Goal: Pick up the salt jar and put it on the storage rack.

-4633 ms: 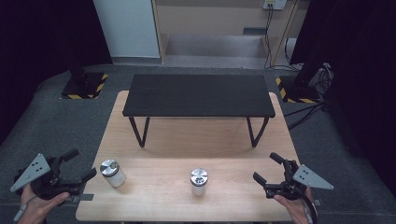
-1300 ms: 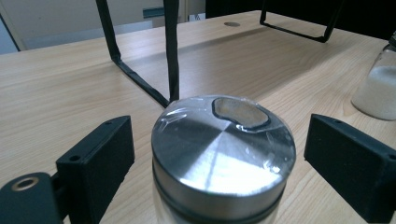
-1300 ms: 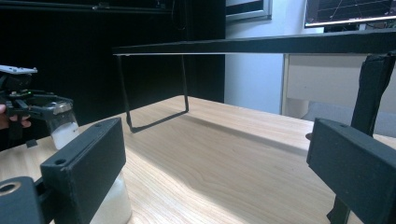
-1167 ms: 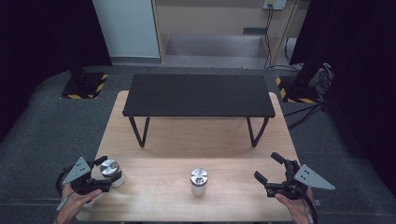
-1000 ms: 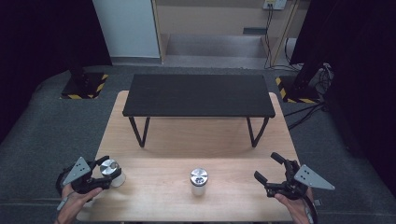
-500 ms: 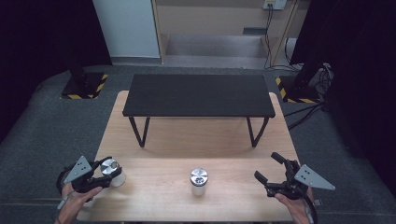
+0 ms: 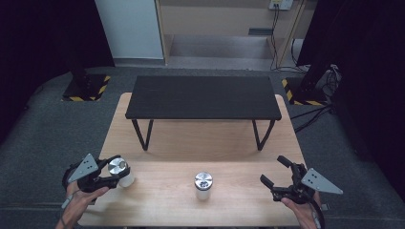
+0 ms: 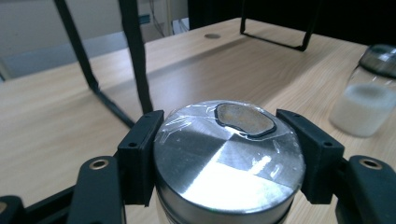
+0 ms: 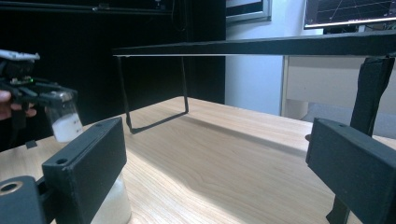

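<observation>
From above, the left tool [image 7: 113, 172] grips a small jar [image 7: 120, 171] with a round metal lid at the near left corner of the pale wooden surface [image 7: 239, 148], while a matching second jar [image 7: 203, 185] stands near the front centre, well apart. The right tool [image 7: 279, 175] hovers with its jaws spread and nothing between them. A black bench [image 7: 203, 98] on thin legs stands behind.

The left tool's own camera adds texture: the lid's brushed steel with clear tape, both black pads [image 8: 140, 156] pressing its sides.

The right tool's camera shows the held jar's clear wall and white contents, raised off the wood grain.
</observation>
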